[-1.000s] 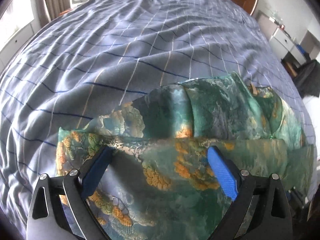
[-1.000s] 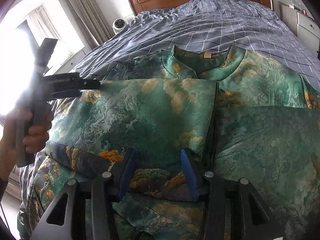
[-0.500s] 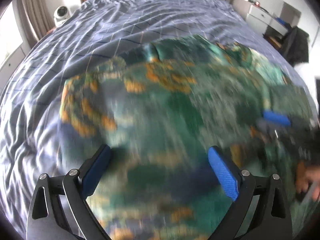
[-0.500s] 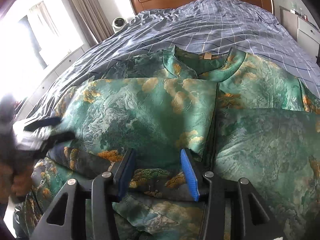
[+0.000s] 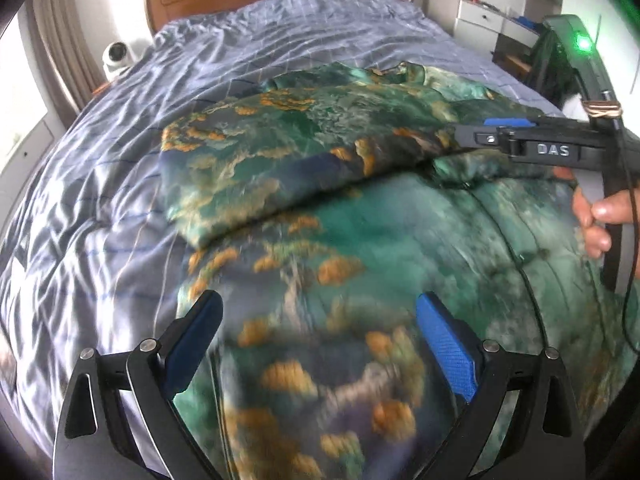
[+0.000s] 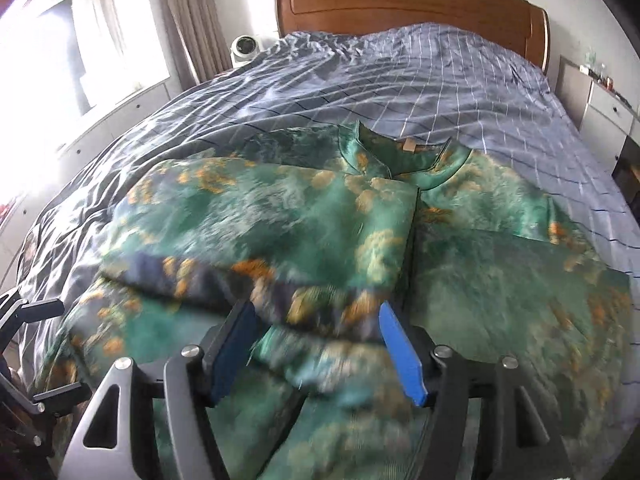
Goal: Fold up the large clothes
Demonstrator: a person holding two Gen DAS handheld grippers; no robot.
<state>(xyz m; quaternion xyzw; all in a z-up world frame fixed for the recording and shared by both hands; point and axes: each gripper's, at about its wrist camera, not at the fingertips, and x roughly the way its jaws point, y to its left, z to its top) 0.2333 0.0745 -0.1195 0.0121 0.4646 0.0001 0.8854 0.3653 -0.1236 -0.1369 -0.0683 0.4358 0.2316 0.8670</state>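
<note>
Motion blur smears the green garment (image 6: 320, 232) at six o'clock. Left claw (image 5: 320, 344) gapes empty; right claw (image 6: 316, 348) spread over the folded edge.

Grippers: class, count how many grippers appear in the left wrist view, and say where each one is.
2. The left gripper is at the bottom, jaws open above the green garment. The right gripper reaches in from the right edge, at the fold.
</note>
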